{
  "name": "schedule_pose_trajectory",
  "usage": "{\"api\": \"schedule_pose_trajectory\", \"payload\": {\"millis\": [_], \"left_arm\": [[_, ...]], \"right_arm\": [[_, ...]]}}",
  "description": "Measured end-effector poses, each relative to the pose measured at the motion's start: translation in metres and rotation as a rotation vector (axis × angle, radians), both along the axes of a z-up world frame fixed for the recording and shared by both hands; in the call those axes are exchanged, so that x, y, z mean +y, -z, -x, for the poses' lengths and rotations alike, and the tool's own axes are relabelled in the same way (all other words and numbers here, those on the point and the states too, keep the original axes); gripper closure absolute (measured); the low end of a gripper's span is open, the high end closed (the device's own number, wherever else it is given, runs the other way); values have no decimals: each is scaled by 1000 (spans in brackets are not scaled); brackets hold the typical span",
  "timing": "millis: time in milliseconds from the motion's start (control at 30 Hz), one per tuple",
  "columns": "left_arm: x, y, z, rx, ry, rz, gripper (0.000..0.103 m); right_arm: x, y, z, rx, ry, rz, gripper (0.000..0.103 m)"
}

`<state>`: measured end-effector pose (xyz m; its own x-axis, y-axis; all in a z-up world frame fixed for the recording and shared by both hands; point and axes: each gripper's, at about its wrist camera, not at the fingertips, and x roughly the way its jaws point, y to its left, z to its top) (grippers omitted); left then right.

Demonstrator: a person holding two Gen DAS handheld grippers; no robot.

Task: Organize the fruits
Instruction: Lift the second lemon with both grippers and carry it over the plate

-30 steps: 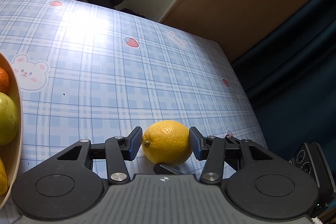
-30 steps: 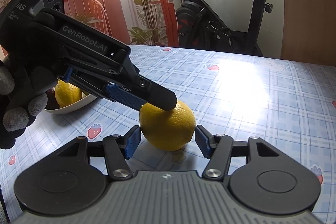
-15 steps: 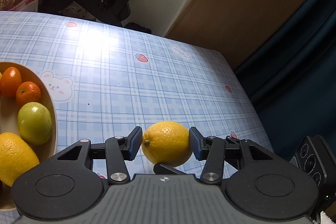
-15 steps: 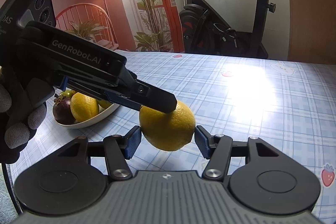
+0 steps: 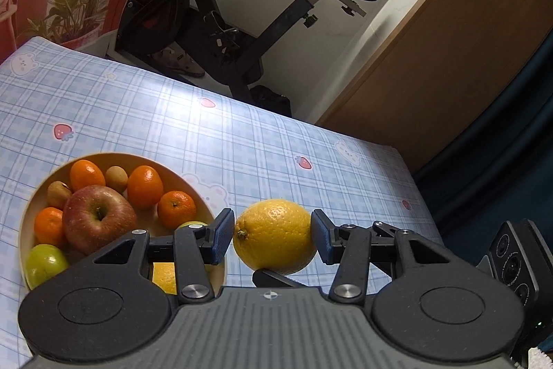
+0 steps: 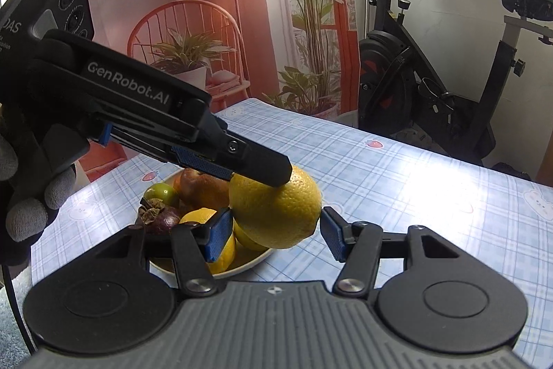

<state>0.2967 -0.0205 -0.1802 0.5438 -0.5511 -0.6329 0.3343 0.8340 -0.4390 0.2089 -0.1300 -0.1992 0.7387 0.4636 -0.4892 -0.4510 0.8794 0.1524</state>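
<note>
A big yellow lemon (image 5: 274,237) is held between the pads of my left gripper (image 5: 273,236), lifted above the checked tablecloth (image 5: 242,140). In the right wrist view the same lemon (image 6: 276,208) sits between the fingers of my right gripper (image 6: 274,232), with the left gripper's finger (image 6: 255,163) pressed on its top. The right pads stand close at both sides; contact is unclear. A cream bowl (image 5: 24,241) to the left holds an apple (image 5: 98,218), several oranges and green fruits.
In the right wrist view the bowl (image 6: 242,267) lies just behind and below the lemon, with a mangosteen (image 6: 159,217) and another lemon (image 6: 221,251). An exercise bike (image 5: 221,23) stands beyond the table's far edge. A wooden door (image 5: 449,57) is at right.
Both grippers have risen with the lemon and moved left toward the bowl. The bowl has come fully into the left wrist view and now sits just under the lemon in the right view.
</note>
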Motion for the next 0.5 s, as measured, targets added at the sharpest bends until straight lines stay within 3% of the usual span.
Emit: {"api": "schedule_pose_trajectory", "payload": {"millis": [500], "left_arm": [[32, 11, -27, 31, -72, -68, 51]], "right_arm": [[43, 21, -47, 30, -77, 33, 44]]}}
